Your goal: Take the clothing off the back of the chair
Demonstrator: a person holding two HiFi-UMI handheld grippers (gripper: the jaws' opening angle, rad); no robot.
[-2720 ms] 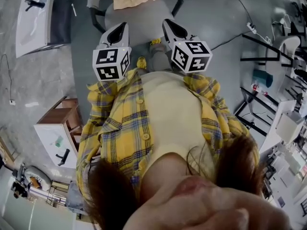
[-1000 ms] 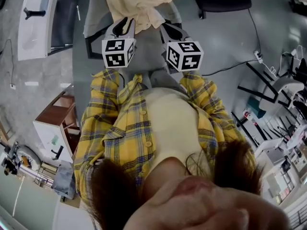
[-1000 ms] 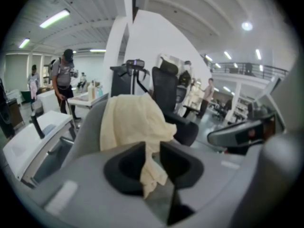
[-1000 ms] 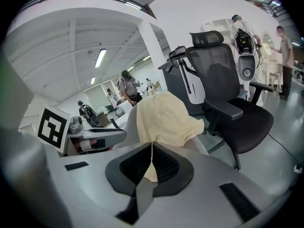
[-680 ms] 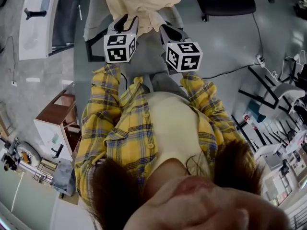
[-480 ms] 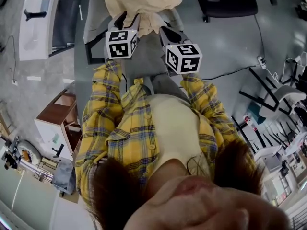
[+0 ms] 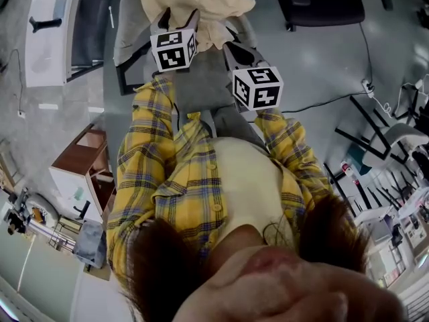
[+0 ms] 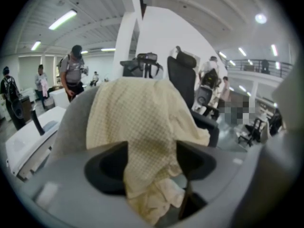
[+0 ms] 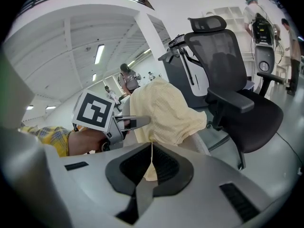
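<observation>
The left tool has its jaws spread wide. The pale yellow clothing hangs straight down through the gap between them, and its crumpled lower end is bunched just below the jaws. The jaws flank the fabric, which does not look pinched. Ahead of this tool the clothing is draped over the top of the grey chair back and covers most of it. The right tool sits beside and slightly behind the left one, jaws closed together with nothing clamped in them; the hanging edge of the clothing shows just beyond its tips. To the right of the right tool stands a black mesh chair, apart from the clothing. Yellow plaid sleeves lead back from both tools.
</observation>
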